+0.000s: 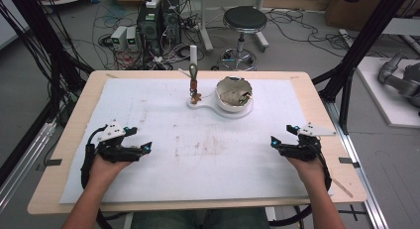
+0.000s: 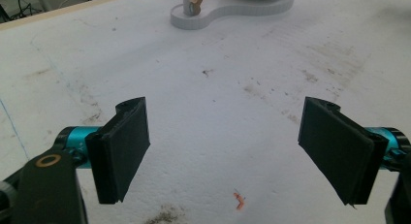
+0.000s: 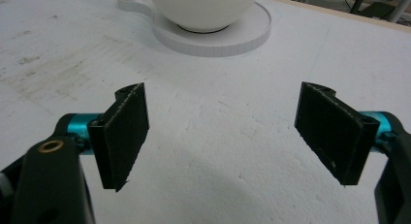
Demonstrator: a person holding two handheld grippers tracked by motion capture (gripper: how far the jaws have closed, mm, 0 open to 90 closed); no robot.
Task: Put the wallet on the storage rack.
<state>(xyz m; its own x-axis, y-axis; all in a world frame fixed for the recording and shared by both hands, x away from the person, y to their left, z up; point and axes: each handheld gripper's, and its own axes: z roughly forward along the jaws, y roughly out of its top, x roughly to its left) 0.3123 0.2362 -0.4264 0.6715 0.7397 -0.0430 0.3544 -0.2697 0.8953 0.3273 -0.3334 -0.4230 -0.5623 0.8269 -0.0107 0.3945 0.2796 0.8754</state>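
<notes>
Bowl: white round ceramic bowl [image 1: 234, 94] sits on a white keyhole-shaped base plate [image 1: 204, 104] at the far middle of the white foam mat [image 1: 148, 115], well apart from both grippers. Probably heavyish, rigid, glazed so slippery, chips if knocked. Contents look crumpled, unclear what. Best hold: pinch the rim wall, not the curved belly. A small brass-coloured spoon-like tool [image 1: 194, 83] stands upright just beside it. Left gripper [image 1: 147, 148] and right gripper [image 1: 274, 141] both released, jaws wide, nothing between them.

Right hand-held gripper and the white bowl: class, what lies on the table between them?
Nothing: in the right gripper view, bare white mat runs from the open right hand-held gripper to the bowl on its base.
</notes>
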